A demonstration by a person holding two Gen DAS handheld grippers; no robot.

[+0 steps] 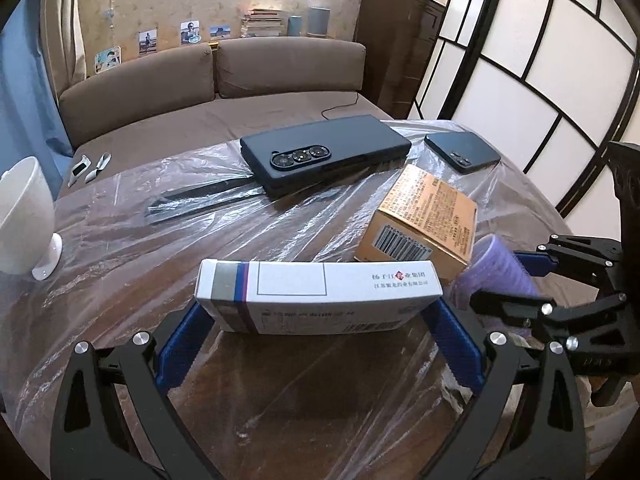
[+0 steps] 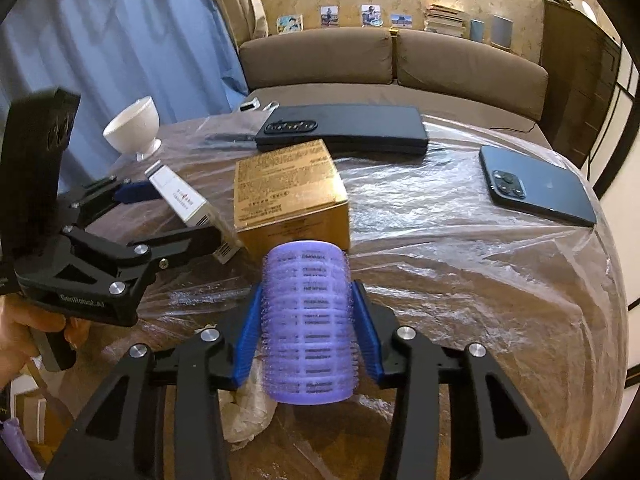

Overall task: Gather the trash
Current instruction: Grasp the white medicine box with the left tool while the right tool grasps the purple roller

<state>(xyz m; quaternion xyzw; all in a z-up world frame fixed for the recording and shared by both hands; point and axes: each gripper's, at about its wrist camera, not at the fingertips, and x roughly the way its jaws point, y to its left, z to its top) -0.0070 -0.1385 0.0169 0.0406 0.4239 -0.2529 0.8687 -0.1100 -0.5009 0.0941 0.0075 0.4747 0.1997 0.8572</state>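
Purple hair roller (image 2: 307, 322), pinched by the right gripper (image 2: 307, 320) just above the plastic-covered table (image 2: 460, 280), and the white box (image 1: 320, 300) clamped in the left gripper (image 1: 320, 340) should both lift straight up, clear of the brown carton (image 2: 288, 192)

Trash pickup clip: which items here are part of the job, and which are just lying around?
Job:
white cardboard medicine box, in left gripper
purple bristly hair roller, in right gripper
tan cardboard box

Lying about:
two dark phones
white footed bowl
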